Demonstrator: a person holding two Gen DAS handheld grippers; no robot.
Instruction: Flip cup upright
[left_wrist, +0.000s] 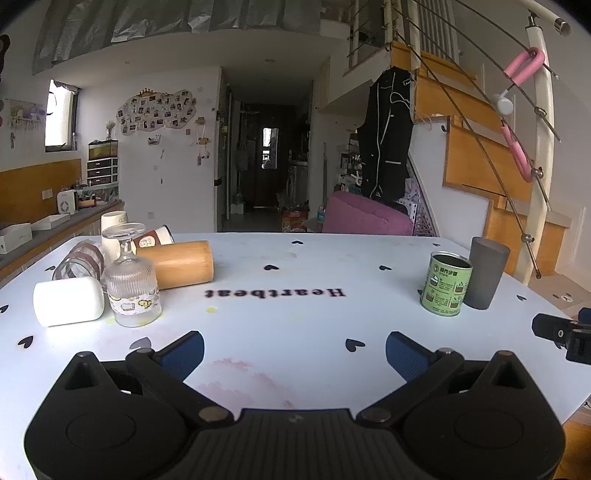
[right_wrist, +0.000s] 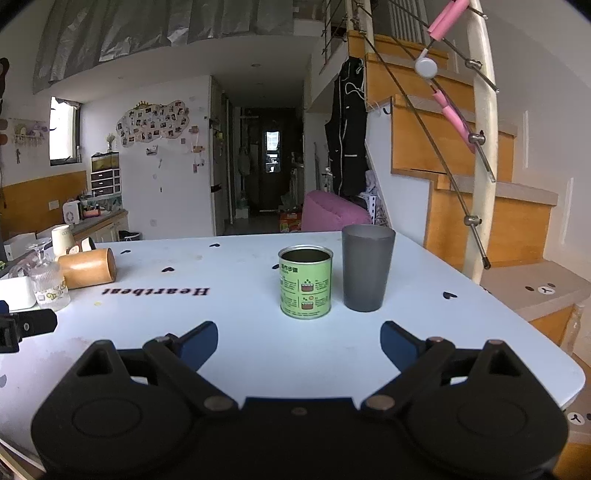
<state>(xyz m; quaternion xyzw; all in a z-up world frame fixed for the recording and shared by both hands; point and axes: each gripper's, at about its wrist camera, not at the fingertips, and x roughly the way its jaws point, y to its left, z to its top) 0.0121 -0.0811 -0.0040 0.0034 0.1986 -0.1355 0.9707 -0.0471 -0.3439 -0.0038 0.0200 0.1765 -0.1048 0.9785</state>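
A cluster of cups sits at the table's left: a white cup (left_wrist: 68, 301) on its side, a ribbed glass goblet (left_wrist: 131, 282) standing upside down, a bamboo cup (left_wrist: 179, 263) on its side, a clear glass (left_wrist: 79, 260) on its side, a paper cup (left_wrist: 153, 236) lying down. A green tin (right_wrist: 306, 282) and a grey cup (right_wrist: 366, 267) stand upright at the right. My left gripper (left_wrist: 294, 352) is open and empty, near the table's front. My right gripper (right_wrist: 298, 341) is open and empty, in front of the tin.
The white table (left_wrist: 288, 325) has black hearts and the word "Heartbeat". A white paper cup (left_wrist: 113, 221) stands behind the cluster. A counter (left_wrist: 55, 225) runs along the left. A pink seat (left_wrist: 365, 216) and wooden stairs (right_wrist: 480, 206) lie beyond the table.
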